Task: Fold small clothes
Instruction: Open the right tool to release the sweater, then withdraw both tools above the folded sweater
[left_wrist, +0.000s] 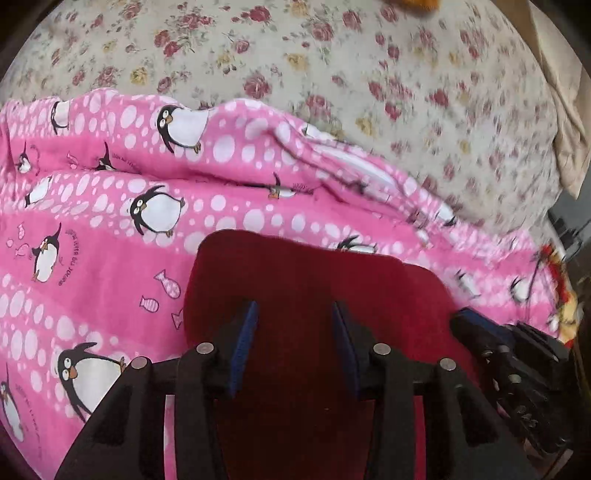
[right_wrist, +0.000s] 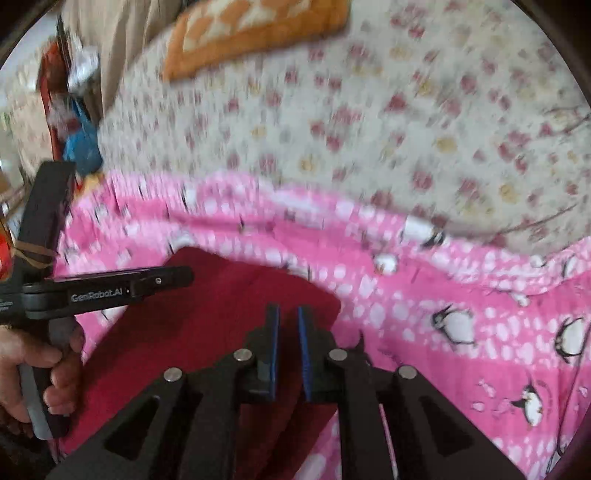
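Note:
A dark red cloth (left_wrist: 295, 280) lies flat on a pink penguin-print blanket (left_wrist: 110, 221), its far edge rounded. My left gripper (left_wrist: 295, 321) hovers over the near part of it, open, with the cloth showing in the wide gap and neither pad pressing on it. In the right wrist view the same red cloth (right_wrist: 207, 306) sits at lower left on the pink blanket (right_wrist: 443, 295). My right gripper (right_wrist: 289, 314) is over the cloth's right edge, its blue pads only a narrow slit apart, and I see nothing pinched. A hand (right_wrist: 55, 369) holds the left gripper's handle.
A floral bedsheet (left_wrist: 332, 74) spreads beyond the blanket. An orange checked cushion (right_wrist: 255, 33) lies at its far side. Beige fabric (left_wrist: 565, 110) hangs at the right, with a red and yellow object (left_wrist: 561, 288) at the blanket's right end. Clutter (right_wrist: 81, 144) stands beyond the bed's left edge.

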